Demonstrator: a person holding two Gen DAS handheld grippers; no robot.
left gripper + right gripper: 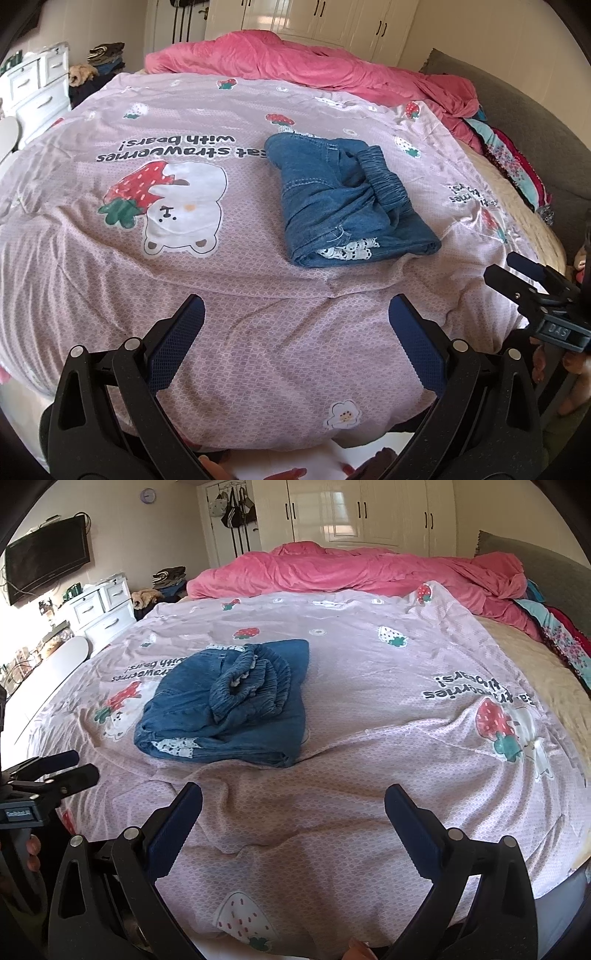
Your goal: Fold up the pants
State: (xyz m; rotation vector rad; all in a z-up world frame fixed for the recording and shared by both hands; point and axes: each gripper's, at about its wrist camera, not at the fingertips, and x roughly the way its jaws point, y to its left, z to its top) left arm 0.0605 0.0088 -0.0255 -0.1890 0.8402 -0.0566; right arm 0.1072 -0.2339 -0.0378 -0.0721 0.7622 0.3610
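A pair of blue denim pants (345,201) with an elasticated waistband lies folded into a compact bundle on the pale pink bedsheet printed with strawberries and white bears (236,350). In the left wrist view the bundle sits at about one o'clock from the picture's centre; in the right wrist view it lies at about ten o'clock. The gathered waistband rests on top of the bundle, and a patch of white patterned lining shows at the near folded edge.

The left tool (295,343) hovers over the near part of the sheet with its blue-padded fingers (177,343) spread wide and nothing between them, well apart from the pants. The right tool (293,829) is likewise wide and empty, above bare sheet nearer than the bundle. Each tool shows at the edge of the other's view: the right one at four o'clock, the left one at eight o'clock.

A rumpled pink blanket (369,576) lies along the far side of the bed, toward twelve o'clock. White wardrobe doors (369,513) stand behind it, and a white chest of drawers (99,609) stands at ten o'clock.
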